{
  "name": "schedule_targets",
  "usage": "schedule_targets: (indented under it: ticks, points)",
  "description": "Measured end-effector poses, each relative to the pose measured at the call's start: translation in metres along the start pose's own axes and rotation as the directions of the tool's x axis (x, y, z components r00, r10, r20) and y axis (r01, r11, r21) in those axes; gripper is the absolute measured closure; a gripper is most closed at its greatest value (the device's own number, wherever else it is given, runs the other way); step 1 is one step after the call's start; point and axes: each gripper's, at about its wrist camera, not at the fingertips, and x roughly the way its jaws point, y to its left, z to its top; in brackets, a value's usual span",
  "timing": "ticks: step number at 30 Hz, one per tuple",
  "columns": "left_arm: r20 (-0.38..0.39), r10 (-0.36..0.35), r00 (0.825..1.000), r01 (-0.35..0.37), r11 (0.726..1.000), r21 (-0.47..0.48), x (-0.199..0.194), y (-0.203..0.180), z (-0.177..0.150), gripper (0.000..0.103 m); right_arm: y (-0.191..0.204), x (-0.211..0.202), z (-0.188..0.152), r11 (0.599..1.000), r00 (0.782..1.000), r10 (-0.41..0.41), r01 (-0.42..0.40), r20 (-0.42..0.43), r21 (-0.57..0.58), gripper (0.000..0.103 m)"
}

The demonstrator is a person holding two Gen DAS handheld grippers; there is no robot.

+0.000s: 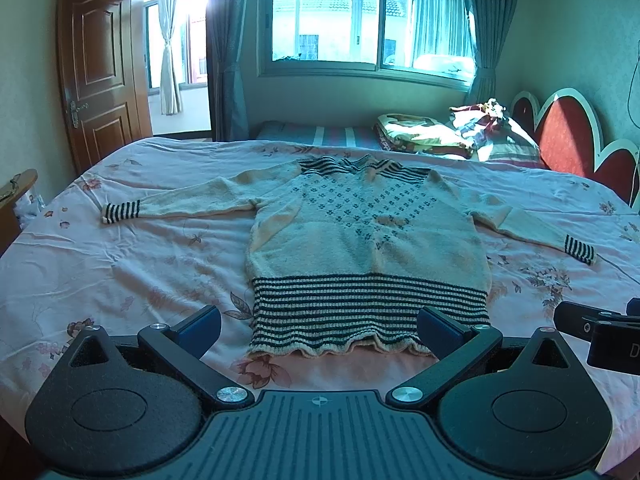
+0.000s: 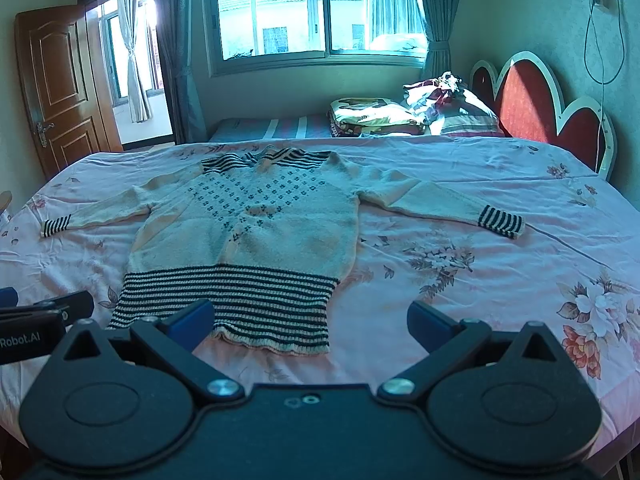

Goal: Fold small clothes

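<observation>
A small cream knitted sweater [image 1: 360, 236] with dark striped hem, cuffs and collar lies flat on the pink floral bedsheet [image 1: 120, 264], sleeves spread to both sides. It also shows in the right wrist view [image 2: 248, 232]. My left gripper [image 1: 320, 330] is open and empty, hovering just before the striped hem. My right gripper [image 2: 310, 320] is open and empty, near the hem's right corner. The right gripper's body shows at the right edge of the left wrist view [image 1: 600, 332]; the left gripper's body shows at the left edge of the right wrist view [image 2: 40, 320].
Folded quilts and pillows [image 2: 408, 114] are piled at the far side by the red headboard [image 2: 532, 112]. A wooden door [image 1: 96, 76] stands open at the left. A window with curtains [image 1: 360, 20] is behind the bed. A cable [image 2: 600, 40] hangs on the right wall.
</observation>
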Motion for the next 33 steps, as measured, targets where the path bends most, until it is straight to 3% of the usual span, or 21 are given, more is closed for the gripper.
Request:
schedule_targets:
  ticks: [33]
  points:
    - [-0.015, 0.010, 1.000, -0.010, 1.000, -0.003, 0.0048, -0.0002, -0.0033, 0.000, -0.0036, 0.0057, -0.0019, 1.000, 1.000, -0.004, 0.005, -0.011, 0.007, 0.001]
